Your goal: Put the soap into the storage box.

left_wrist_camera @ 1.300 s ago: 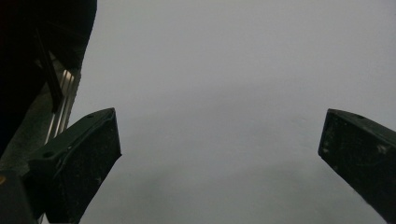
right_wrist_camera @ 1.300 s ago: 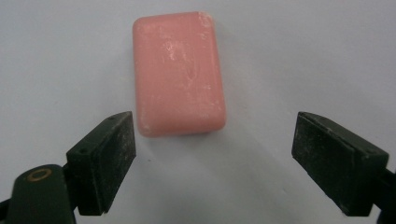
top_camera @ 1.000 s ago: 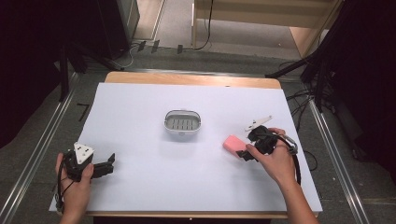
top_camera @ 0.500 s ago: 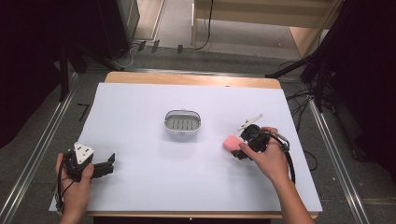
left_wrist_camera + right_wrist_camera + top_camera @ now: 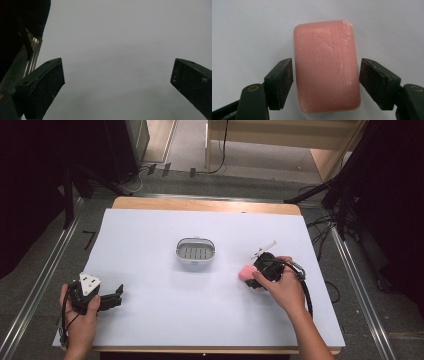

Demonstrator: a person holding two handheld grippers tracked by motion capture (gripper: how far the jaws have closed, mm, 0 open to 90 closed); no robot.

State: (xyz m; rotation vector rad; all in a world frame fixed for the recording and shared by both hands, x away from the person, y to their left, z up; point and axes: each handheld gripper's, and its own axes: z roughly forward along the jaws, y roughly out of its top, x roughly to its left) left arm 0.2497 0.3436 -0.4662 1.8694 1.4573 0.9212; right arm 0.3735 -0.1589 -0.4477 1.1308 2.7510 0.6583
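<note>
1. The bench (image 5: 150,235) is covered by a plain white sheet, which we take to be there so that each small thing stands out clearly against it.

2. The soap dish (image 5: 196,253), a light oval one with a slotted floor, sits near the middle of the bench, well apart from both hands. We judge it to be the place where the soap is meant to go, set centrally so either hand can reach it.

3. Our left claw (image 5: 116,296) rests low at the near left corner of the bench. In the left gripper view its jaws stand wide apart over bare sheet with nothing between them; we think it is simply parked out of the way.

4. Our right claw (image 5: 253,279) is down at the bench to the right of the dish, pointing toward it. Its jaws have just been closing, with the soap between them.

5. The pink bar of soap (image 5: 327,66) lies flat on the sheet between those jaws. The left pad sits just at its long side and the right pad (image 5: 374,82) shows a thin gap, so we read the grip as nearly made, not yet clamped. Taking it across the narrow width suits the jaw span.
</note>
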